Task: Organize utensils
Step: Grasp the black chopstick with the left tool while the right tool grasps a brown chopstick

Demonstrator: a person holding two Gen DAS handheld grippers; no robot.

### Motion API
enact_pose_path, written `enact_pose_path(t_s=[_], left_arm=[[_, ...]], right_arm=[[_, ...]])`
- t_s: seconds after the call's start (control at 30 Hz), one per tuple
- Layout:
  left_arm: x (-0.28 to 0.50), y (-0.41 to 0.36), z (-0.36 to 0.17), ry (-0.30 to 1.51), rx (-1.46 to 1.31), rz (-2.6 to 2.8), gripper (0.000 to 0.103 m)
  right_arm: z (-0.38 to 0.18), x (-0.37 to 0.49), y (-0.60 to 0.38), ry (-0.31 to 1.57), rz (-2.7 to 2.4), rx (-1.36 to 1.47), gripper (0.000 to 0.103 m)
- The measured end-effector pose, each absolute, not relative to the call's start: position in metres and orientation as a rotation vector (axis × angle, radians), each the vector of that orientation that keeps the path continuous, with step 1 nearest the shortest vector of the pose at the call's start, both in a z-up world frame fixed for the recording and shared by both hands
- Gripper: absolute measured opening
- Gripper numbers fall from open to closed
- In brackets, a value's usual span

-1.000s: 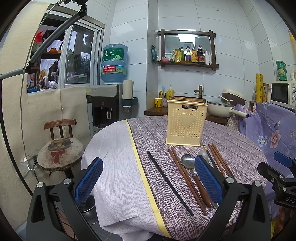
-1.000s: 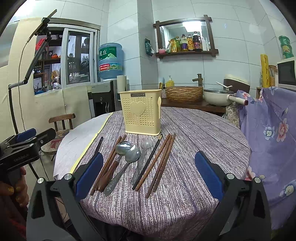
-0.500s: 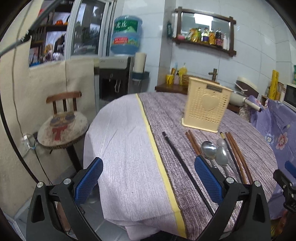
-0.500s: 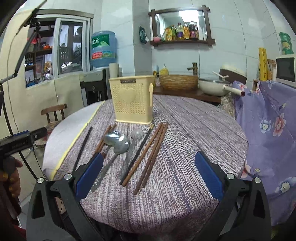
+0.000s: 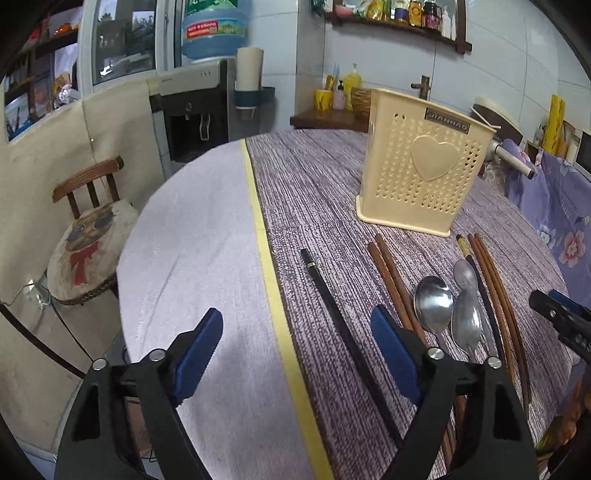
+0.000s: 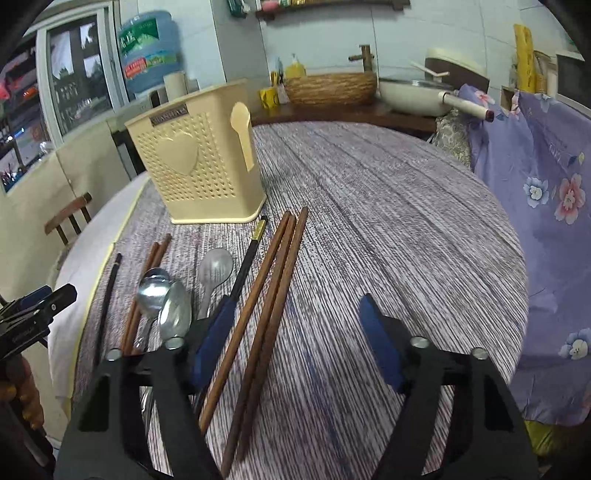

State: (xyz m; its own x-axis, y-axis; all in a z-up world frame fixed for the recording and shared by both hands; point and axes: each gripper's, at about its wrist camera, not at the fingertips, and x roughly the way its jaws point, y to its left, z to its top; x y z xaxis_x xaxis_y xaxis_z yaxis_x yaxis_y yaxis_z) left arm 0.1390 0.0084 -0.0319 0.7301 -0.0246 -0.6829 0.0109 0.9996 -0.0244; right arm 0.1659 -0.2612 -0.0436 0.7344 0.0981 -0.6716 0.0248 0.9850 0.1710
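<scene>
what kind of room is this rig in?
Most likely a home kitchen with a dining corner: a blue water-cooler bottle on its dispenser, a wooden wall shelf of condiment bottles, and a white lidded pan on the wooden counter.

Both grippers swung down and in over the table within a second. The left gripper [image 5: 295, 343] shifted toward the utensils, and its jaws had just been closing partway, now straddling a black chopstick [image 5: 332, 302] without touching it. The right gripper [image 6: 295, 332] dropped closer to the brown chopsticks [image 6: 269, 291]; its jaws had just been narrowing around them, pads clear. The holder [image 6: 199, 166] loomed nearer and tilted in both views.
</scene>
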Motion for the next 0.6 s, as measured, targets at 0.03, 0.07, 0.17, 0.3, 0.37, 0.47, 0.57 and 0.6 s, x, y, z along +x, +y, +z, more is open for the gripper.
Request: enact_pose_path(t_s=[0.03,0.07,0.17,0.3,0.37,0.47,0.57,0.6], left_arm=[[0.144,0.008,-0.032,0.759,-0.018,-0.021,0.078],[0.148,0.007,-0.032,0.766,-0.017,-0.022,0.076],[0.16,0.004,-0.033,0.793,-0.019,-0.031,0.073],[0.17,0.001,-0.034,0.81,-0.004,-0.031,0.072],[0.174,0.001,-0.034,0.817,-0.006,-0.029,0.072],[0.176,0.0,-0.036,0.827,0.006,-0.03,0.072],[0.178,0.0,-0.038,0.836,0.009,-0.028,0.072],[0.178,0.001,-0.038,0.838,0.003,-0.027,0.072]], right_arm=[[-0.046,0.176,-0.262,0.769,0.039,0.185,0.047],[-0.049,0.186,-0.263,0.791,0.033,0.192,0.042],[-0.055,0.207,-0.265,0.835,0.03,0.222,0.035],[-0.059,0.226,-0.261,0.876,0.027,0.203,0.029],[-0.059,0.231,-0.26,0.877,0.021,0.196,0.028],[-0.058,0.235,-0.26,0.888,0.011,0.182,0.026],[-0.058,0.241,-0.267,0.903,0.003,0.195,0.025],[-0.058,0.243,-0.27,0.905,0.013,0.212,0.025]])
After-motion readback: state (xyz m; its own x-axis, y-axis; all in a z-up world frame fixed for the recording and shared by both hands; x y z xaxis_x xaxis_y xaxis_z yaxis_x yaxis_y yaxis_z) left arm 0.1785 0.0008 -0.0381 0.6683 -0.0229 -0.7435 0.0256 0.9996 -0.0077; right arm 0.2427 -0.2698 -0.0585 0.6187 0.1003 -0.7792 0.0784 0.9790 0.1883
